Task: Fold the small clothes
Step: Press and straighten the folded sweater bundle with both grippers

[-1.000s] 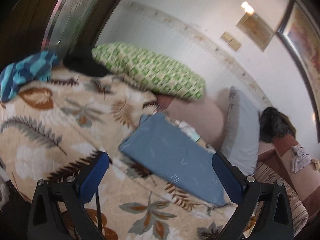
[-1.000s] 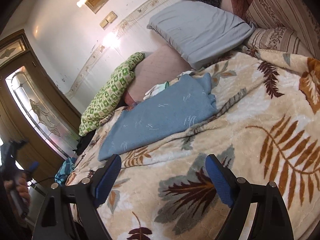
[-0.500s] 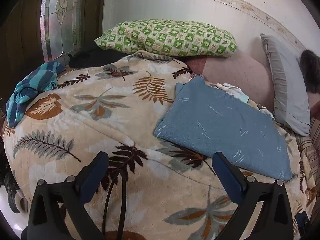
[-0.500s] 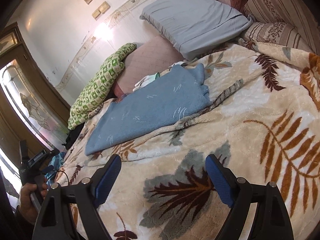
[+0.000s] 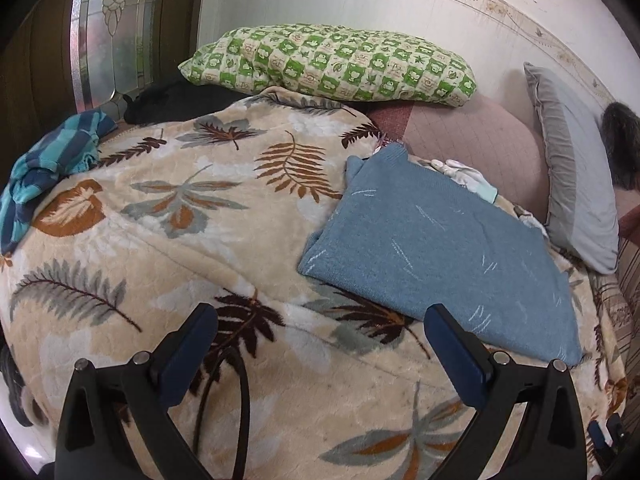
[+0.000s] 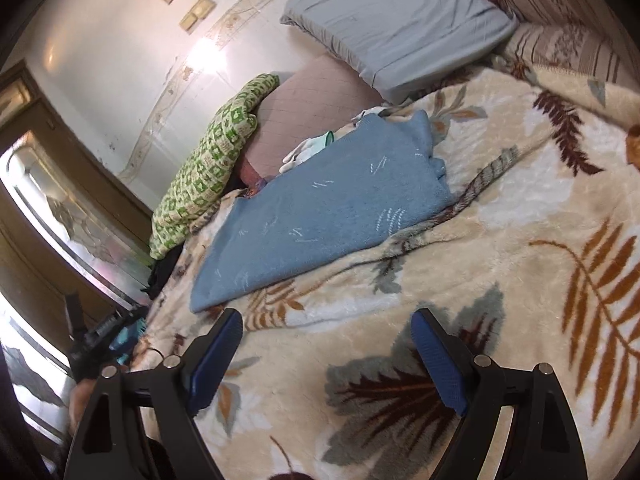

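While nothing is held, the striped garment is seen bunched at the blanket's left edge, and the blue garment lies folded flat further right, near the pillows. The left gripper and right gripper are spread wide and empty above the blanket. The striped garment should probably be pinched at one edge and spread flat before folding.

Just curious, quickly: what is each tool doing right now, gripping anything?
Left tool: open, holding nothing, above the leaf-print blanket.
Right tool: open, holding nothing.
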Available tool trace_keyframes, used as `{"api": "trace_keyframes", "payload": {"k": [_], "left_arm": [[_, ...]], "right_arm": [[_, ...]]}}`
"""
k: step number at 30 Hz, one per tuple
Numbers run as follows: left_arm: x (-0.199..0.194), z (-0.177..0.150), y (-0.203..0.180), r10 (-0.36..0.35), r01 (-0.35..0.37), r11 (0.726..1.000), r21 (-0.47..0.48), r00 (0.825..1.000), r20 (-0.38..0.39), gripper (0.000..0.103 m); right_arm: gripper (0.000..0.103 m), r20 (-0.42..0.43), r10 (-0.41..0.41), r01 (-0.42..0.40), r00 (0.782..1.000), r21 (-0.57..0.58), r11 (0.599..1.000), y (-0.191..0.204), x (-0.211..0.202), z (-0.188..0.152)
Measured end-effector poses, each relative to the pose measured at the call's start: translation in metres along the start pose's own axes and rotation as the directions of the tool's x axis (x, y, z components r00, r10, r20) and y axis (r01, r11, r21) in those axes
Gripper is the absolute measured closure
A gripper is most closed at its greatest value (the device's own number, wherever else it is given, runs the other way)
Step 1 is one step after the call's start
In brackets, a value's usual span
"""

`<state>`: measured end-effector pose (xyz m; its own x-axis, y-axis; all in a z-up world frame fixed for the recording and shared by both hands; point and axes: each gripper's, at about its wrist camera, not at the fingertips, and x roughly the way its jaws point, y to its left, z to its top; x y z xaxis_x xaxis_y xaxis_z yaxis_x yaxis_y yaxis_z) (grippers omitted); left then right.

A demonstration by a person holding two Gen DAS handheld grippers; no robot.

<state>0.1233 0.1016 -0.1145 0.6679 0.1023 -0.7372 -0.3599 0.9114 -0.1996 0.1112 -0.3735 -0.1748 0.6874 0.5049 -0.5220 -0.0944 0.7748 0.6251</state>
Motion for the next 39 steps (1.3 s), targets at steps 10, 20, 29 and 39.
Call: {"api": "trace_keyframes", "payload": {"k": [10, 20, 29, 39], "left_arm": [[0.023, 0.010, -0.011, -0.101, 0.099, 0.990, -0.105, 0.995, -0.021, 0.001], [0.058, 0.018, -0.025, -0.108, 0.093, 0.983, -0.160, 0.991, -0.083, 0.001], [0.090, 0.020, -0.023, -0.115, 0.084, 0.975, -0.206, 0.983, -0.141, 0.001], [0.114, 0.016, -0.017, -0.087, 0.042, 0.972, -0.232, 0.979, -0.187, 0.001]], "right_arm": [[0.015, -0.002, 0.157, -0.149, 0.988, 0.306, 0.940, -0.030, 0.040, 0.043], [0.015, 0.021, 0.276, -0.234, 0.961, 0.592, 0.771, -0.069, 0.104, 0.066], [0.015, -0.053, 0.289, -0.192, 0.956, 0.632, 0.750, -0.062, 0.151, 0.057], [0.015, 0.002, 0.145, -0.109, 0.989, 0.674, 0.731, -0.090, 0.136, 0.074]]}}
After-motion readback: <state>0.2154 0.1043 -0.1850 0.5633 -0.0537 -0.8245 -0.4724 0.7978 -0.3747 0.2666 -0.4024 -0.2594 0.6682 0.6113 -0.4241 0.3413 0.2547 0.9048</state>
